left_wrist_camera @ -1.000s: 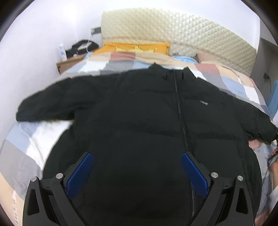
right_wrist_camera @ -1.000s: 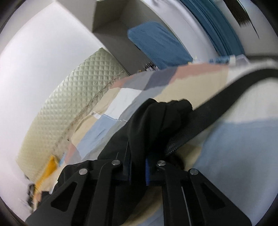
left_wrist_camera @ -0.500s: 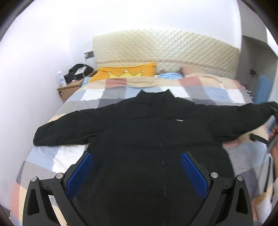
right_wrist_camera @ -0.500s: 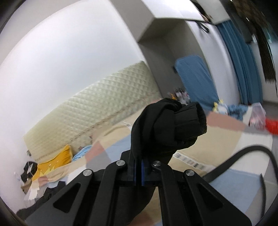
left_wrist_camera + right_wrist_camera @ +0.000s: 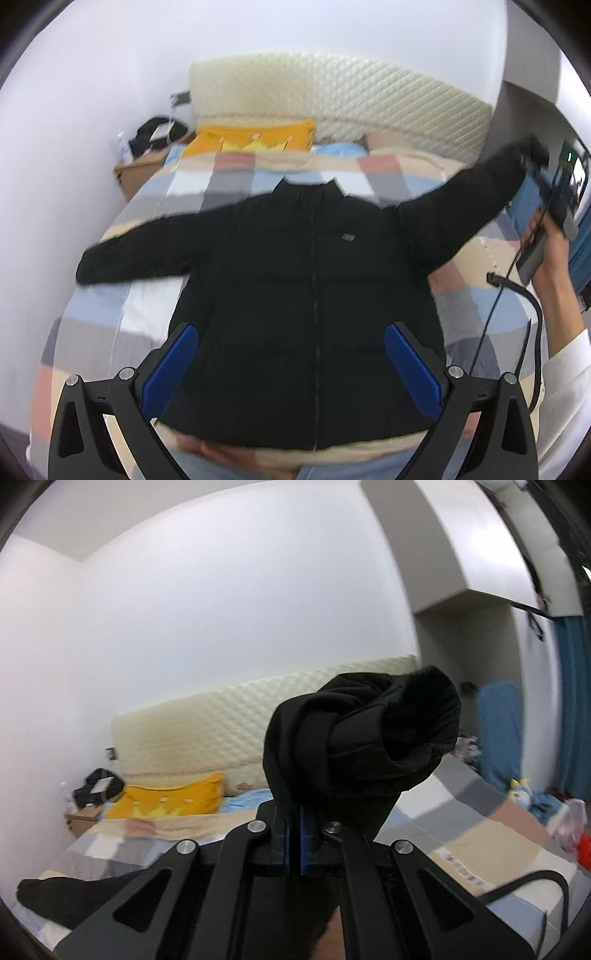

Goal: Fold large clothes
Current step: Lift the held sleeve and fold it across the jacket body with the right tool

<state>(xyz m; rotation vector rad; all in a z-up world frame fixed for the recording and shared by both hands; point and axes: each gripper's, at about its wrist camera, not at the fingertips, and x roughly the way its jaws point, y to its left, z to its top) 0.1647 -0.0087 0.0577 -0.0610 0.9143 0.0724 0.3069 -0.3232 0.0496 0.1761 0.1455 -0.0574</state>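
A black puffer jacket lies front up on a checked bedspread, zipped, collar toward the headboard. Its left sleeve lies flat on the bed. My left gripper is open and empty, hovering above the jacket's hem. My right gripper is shut on the cuff of the jacket's right sleeve and holds it raised above the bed. In the left wrist view this sleeve rises to the upper right, where the right gripper's body shows in a hand.
A quilted cream headboard stands against the white wall. A yellow pillow lies at the bed's head. A wooden nightstand with a black bag stands at the far left. Blue curtains and floor clutter are to the right.
My right gripper has lifted the sleeve cuff off the bed and higher into the air. My left gripper has drawn back and up, so the whole jacket now shows.
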